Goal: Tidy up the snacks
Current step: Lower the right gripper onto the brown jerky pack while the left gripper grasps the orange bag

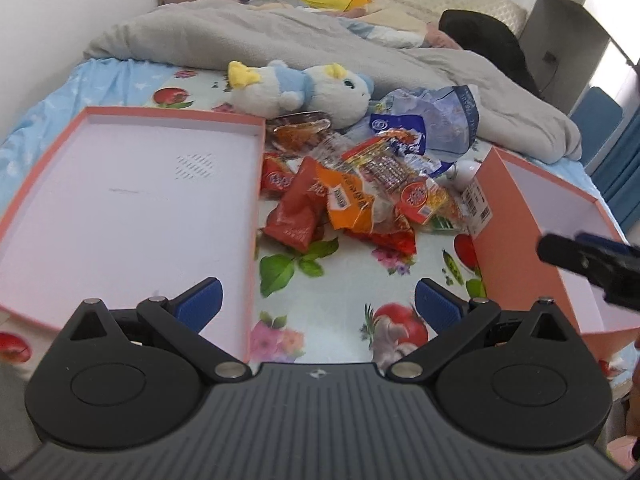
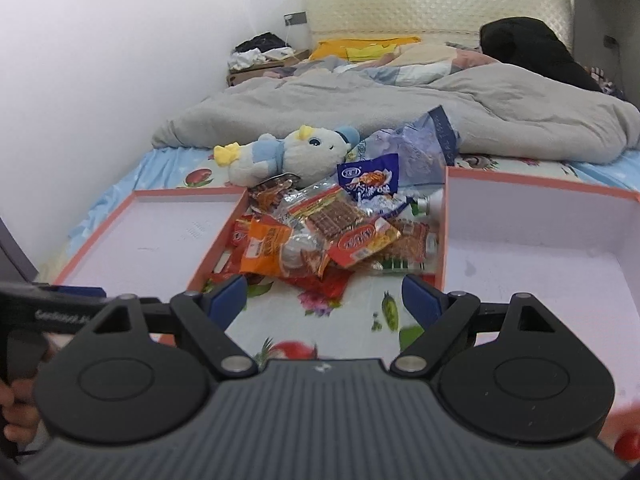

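A pile of snack packets (image 1: 360,196) lies on the flowered bedsheet between two pink boxes; it also shows in the right wrist view (image 2: 320,236). The shallow box lid (image 1: 132,208) on the left is empty, as in the right wrist view (image 2: 160,236). The deeper box (image 1: 560,220) on the right is empty too, seen in the right wrist view (image 2: 540,248). My left gripper (image 1: 318,304) is open and empty, short of the pile. My right gripper (image 2: 322,300) is open and empty, just before the pile; it also shows at the right edge of the left wrist view (image 1: 580,260).
A blue and white plush toy (image 1: 300,88) lies behind the snacks. A crumpled blue plastic bag (image 1: 440,116) and a small white bottle (image 1: 464,172) sit beside the pile. A grey blanket (image 1: 280,36) covers the far bed. A wall runs along the left.
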`<state>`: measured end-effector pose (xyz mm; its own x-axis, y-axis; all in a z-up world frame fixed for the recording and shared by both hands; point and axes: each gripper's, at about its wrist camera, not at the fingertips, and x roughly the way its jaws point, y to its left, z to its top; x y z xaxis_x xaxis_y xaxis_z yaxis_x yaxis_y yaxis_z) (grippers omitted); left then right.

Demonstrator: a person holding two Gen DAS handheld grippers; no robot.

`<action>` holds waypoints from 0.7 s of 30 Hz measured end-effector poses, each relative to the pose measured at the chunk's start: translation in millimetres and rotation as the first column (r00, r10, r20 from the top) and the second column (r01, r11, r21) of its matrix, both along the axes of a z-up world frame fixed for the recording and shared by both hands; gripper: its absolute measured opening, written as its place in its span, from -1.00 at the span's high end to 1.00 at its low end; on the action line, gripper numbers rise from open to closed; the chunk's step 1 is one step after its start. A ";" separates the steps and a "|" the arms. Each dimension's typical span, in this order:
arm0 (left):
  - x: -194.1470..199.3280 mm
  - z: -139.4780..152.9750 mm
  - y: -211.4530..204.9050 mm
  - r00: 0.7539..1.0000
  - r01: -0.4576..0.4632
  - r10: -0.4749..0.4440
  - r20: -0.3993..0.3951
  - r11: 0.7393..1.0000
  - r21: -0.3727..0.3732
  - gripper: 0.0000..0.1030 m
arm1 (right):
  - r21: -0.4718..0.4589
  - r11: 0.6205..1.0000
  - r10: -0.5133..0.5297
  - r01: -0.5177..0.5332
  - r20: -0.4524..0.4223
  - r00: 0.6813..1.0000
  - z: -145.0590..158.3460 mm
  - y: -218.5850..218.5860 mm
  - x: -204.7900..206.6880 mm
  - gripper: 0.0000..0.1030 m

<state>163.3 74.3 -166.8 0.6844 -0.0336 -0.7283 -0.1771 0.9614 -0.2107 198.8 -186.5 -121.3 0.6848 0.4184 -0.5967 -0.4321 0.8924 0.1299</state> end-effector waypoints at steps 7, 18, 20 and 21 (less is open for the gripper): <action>34.2 -25.9 3.7 0.999 0.046 -0.046 -0.001 0.997 -0.065 -0.97 | -0.012 0.999 0.051 -0.051 -0.037 0.998 -10.5 13.5 50.4 -0.67; 94.7 -55.9 15.4 0.999 0.052 -0.052 0.007 0.981 -0.187 -0.77 | -0.093 0.983 0.149 -0.157 -0.093 0.984 -29.9 51.4 141.1 -0.66; 101.9 -60.9 17.7 0.999 0.050 -0.049 0.012 0.975 -0.214 -0.77 | -0.109 0.976 0.175 -0.188 -0.112 0.978 -37.9 59.4 155.7 -0.66; 106.3 -63.9 19.5 0.999 0.051 -0.049 0.017 0.971 -0.235 -0.77 | -0.110 0.974 0.186 -0.200 -0.127 0.974 -41.9 63.0 162.2 -0.66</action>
<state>269.6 93.8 -230.6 0.6854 -0.2375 -0.6883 -0.1263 0.8922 -0.4336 361.0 -123.6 -163.3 0.5217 0.4558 -0.7212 -0.5864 0.8055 0.0848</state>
